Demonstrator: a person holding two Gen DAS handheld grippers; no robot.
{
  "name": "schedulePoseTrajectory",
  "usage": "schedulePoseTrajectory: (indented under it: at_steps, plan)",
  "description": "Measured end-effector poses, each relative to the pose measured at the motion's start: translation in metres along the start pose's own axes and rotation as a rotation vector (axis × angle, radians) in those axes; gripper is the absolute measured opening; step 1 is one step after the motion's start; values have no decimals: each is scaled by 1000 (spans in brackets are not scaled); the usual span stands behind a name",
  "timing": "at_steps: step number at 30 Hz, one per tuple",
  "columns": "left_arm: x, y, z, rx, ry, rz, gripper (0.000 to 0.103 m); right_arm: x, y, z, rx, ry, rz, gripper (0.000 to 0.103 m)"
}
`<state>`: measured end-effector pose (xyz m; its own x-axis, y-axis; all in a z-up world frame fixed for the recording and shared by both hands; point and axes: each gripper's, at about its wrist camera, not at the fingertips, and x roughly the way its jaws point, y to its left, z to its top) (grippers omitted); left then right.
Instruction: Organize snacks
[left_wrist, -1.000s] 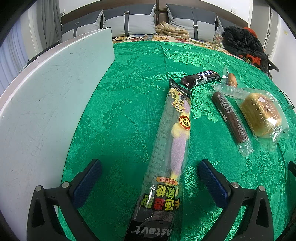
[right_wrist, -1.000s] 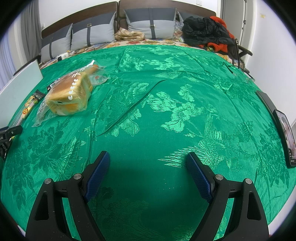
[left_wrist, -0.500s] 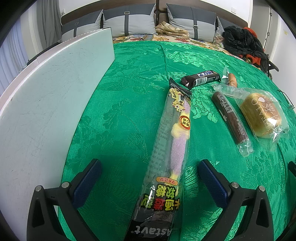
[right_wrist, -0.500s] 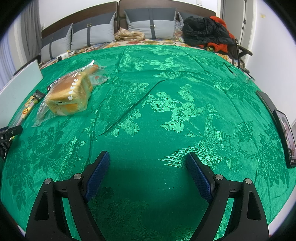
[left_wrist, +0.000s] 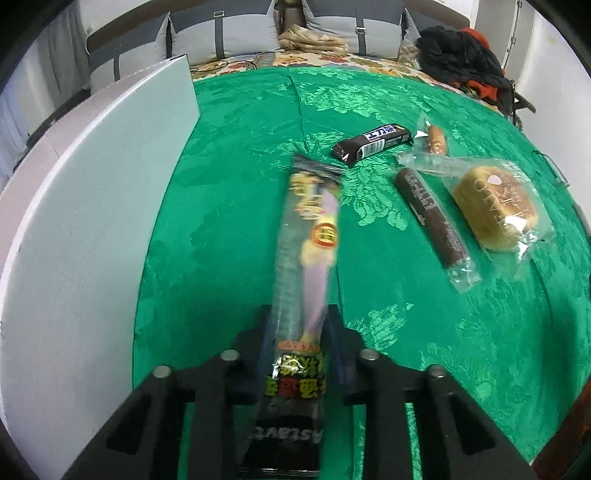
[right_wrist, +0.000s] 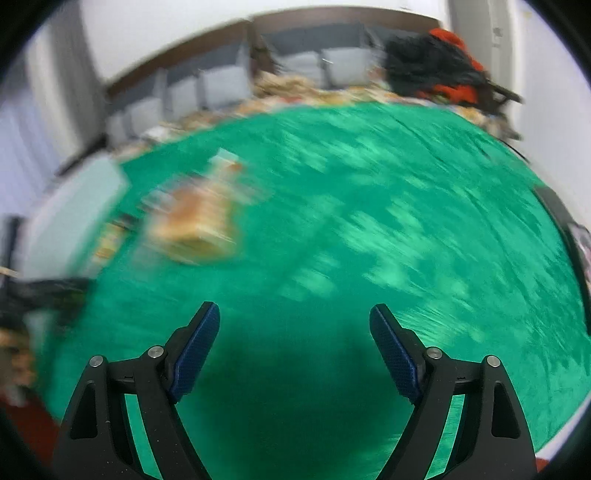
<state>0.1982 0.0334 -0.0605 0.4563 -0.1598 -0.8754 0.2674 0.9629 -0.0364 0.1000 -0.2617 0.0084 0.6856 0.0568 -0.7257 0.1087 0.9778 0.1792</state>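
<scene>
A long candy pack with a black printed end lies lengthwise on the green cloth. My left gripper has its jaws closing on the near part of the pack, and both fingers press its sides. To the right lie a black chocolate bar, a small sausage, a brown stick snack and a wrapped cake. My right gripper is open over bare cloth with nothing between its fingers. Its view is blurred, with a wrapped bread loaf far to its left.
A big white board stands along the left side of the cloth. Grey cushions and a heap of black and orange clothing lie at the back. A dark flat device sits at the right edge.
The left jaws have gone from wide open to closed on the long candy pack. The right gripper has risen and tilted, so its view is now blurred.
</scene>
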Motion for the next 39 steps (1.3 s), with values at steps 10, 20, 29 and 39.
schedulePoseTrajectory:
  at_steps: [10,20,29,39]
  plan:
    - [-44,19,-33,-140,-68,-95,10,114,158,92,-200,312,240,83]
    - [-95,14,-46,-173,-159,-176,10,168,152,82,-190,458,51,19]
    - [-169,38,-30,-260,-302,-239,10,104,132,105,-25,313,239,18]
    - [-240,135,-17,-338,-441,-145,10,21,229,163,-29,192,555,19]
